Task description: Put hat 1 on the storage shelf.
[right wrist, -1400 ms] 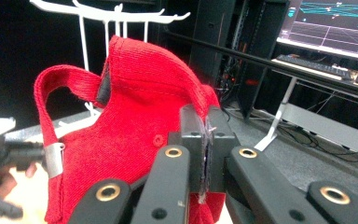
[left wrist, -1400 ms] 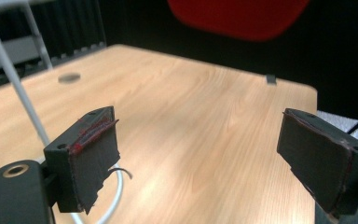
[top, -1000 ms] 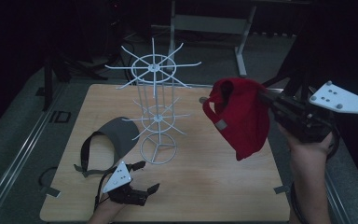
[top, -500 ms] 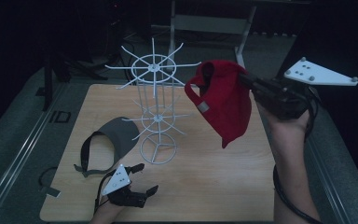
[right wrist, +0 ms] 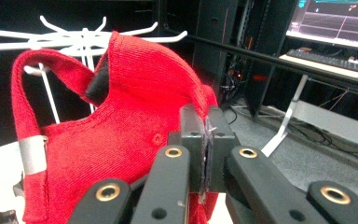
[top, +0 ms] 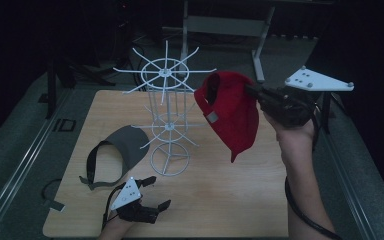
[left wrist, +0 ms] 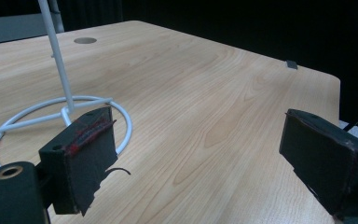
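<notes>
A red cap (top: 232, 112) hangs in the air to the right of the white wire rack (top: 166, 120), its back strap turned toward the rack's top spokes. My right gripper (top: 252, 92) is shut on the cap's fabric; in the right gripper view the jaws (right wrist: 207, 126) pinch the red cap (right wrist: 121, 116) with the rack's arms just behind it. A grey visor (top: 122, 147) lies on the table left of the rack's base. My left gripper (top: 158, 192) rests near the front edge, open (left wrist: 205, 154) with nothing between its pads, beside the rack's ring base (left wrist: 60, 119).
The wooden table (top: 230, 200) has a round hole (left wrist: 85, 40) in its top. A metal stand (top: 220, 25) rises behind the table. A lit monitor (right wrist: 335, 18) sits on a desk in the dark background. A strap (top: 52, 192) lies off the table's left side.
My right gripper has carried the red cap leftward, closer to the rack's top spokes. The left gripper has stayed put.
</notes>
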{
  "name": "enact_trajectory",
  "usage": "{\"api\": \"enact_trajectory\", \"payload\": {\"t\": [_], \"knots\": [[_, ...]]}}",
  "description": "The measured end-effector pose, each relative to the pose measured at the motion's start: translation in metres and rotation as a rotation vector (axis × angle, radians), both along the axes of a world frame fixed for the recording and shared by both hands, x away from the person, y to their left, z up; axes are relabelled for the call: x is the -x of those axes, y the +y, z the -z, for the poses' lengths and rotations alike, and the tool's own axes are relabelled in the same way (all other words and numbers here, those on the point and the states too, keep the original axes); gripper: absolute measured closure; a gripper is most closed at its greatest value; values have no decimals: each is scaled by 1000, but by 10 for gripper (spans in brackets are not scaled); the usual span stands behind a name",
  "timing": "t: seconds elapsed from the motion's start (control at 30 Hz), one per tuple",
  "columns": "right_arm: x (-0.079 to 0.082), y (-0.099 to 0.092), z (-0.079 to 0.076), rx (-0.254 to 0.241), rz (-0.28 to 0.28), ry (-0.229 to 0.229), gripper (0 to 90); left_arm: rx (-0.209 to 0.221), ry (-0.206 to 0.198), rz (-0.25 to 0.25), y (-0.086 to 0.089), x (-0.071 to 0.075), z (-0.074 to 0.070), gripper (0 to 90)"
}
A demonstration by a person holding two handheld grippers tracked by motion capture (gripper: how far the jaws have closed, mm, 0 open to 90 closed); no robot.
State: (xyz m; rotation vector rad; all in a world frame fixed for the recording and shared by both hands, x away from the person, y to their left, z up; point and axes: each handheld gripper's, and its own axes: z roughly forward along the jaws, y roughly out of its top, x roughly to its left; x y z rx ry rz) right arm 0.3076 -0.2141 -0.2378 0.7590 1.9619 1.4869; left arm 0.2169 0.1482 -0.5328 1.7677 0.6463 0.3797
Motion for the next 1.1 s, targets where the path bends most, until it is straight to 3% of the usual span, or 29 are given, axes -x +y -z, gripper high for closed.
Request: {"api": "enact_trajectory", "payload": {"t": [0.6,0.97,1.1], "knots": [[8,-13,44,5,-50,45,865,7,10,1,0,0,3,111],[19,-35,65,-46,-93,94,555,8,7,-14,2,0,4,111],[26,-46,73,-66,-96,96,495,12,9,-18,2,0,5,111]]}}
